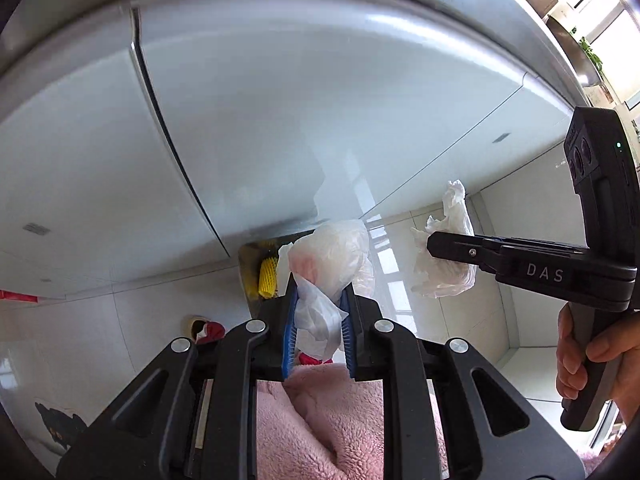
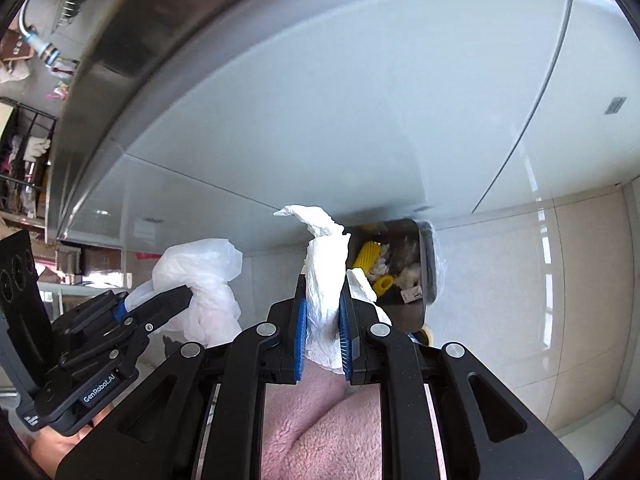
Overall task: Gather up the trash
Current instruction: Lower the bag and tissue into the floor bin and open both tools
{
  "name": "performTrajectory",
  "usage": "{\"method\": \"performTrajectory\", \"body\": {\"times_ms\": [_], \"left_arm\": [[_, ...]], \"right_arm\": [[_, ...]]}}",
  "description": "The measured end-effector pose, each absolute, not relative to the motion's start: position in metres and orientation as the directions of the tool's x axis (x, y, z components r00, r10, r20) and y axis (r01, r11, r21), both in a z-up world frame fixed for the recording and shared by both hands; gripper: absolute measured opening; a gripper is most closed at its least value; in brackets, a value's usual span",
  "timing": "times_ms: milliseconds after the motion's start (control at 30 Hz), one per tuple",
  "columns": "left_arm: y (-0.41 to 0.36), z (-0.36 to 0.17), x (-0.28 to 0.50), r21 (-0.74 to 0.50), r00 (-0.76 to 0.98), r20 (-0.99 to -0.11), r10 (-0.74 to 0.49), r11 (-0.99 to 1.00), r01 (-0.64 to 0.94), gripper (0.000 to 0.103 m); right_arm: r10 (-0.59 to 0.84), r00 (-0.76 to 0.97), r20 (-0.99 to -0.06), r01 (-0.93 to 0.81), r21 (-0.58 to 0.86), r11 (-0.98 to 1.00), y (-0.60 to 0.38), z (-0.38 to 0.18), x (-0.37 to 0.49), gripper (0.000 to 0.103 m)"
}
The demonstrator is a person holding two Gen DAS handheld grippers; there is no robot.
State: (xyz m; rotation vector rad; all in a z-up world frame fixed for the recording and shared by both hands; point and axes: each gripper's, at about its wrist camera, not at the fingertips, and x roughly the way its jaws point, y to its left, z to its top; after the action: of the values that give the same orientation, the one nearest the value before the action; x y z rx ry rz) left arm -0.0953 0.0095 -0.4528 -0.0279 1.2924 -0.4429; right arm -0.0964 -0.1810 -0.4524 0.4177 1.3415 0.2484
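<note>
My left gripper is shut on a crumpled thin plastic bag, whitish with a pink tinge. It also shows in the right wrist view, held by the left gripper. My right gripper is shut on a crumpled white paper tissue; in the left wrist view the right gripper holds the tissue at the right. Both are held in the air above a steel trash bin that stands on the floor below the cabinet; its rim shows in the left wrist view.
The bin holds yellow foam netting and other scraps. White glossy cabinet doors under a steel counter edge fill the background. The floor is pale tile. A pink fleece garment is below the grippers. A red slipper lies on the floor.
</note>
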Motion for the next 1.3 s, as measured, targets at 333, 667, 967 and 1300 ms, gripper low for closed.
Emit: {"method": "performTrajectory", "body": {"times_ms": [333,667,967,1300], "left_arm": [[0.001,-0.545,-0.085,-0.263,0.101,-0.949,-0.297,0.929,0.258,0.019],[-0.001,-0.567,-0.075,-0.25,0.094,-0.955,-0.28,0.935,0.252,0.031],[-0.003,-0.551,-0.069,-0.252,0.105,-0.952,-0.287,0.932,0.259,0.05],[0.008,-0.52,-0.075,-0.243,0.13,-0.95,-0.283,0.935,0.259,0.068]], "right_arm": [[0.36,0.161,-0.919,0.085,0.376,0.923,-0.165,-0.544,-0.078,0.015],[0.347,0.139,-0.928,0.092,0.361,0.928,-0.164,-0.562,-0.065,0.019],[0.349,0.151,-0.925,0.101,0.366,0.925,-0.163,-0.554,-0.055,0.036],[0.351,0.163,-0.922,0.124,0.372,0.92,-0.177,-0.549,-0.054,0.06]]}}
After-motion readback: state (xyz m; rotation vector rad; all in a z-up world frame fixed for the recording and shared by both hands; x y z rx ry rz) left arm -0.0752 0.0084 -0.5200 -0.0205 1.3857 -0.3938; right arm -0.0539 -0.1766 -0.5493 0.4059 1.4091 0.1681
